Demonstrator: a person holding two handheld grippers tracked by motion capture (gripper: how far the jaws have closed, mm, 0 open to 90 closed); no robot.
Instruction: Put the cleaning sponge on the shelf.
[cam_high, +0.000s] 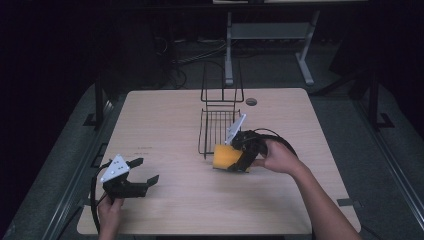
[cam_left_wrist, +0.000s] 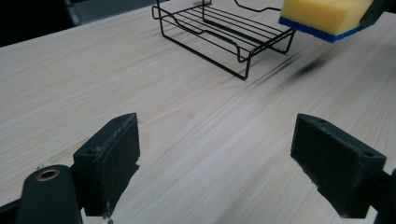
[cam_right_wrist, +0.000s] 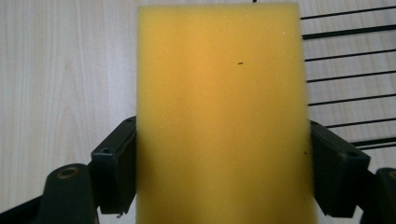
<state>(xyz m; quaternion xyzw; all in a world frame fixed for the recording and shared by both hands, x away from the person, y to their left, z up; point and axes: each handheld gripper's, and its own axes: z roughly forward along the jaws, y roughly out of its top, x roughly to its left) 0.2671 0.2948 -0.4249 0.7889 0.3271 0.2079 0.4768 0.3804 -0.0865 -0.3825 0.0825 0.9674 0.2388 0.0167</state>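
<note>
The left gripper (cam_left_wrist: 215, 154) has its two black jaws wide apart, with bare wooden table (cam_left_wrist: 116, 79) between them. Farther off stands a black wire rack (cam_left_wrist: 224, 32) on the table. At the top right a yellow sponge (cam_left_wrist: 322, 16) with a blue underside hangs above the table — just beside the rack's corner.

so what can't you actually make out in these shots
- Sponge, right gripper view: its yellow face hides the table and basket part behind it; its lower end is cut off by the bottom edge.
- Sponge's blue underside, left gripper view: a thin strip shows; the top edge crops the rest.
- Wire basket, high view: the far handle wires fade into the dark background.
- Right gripper, high view: the hand and the sponge cover its fingers.
</note>
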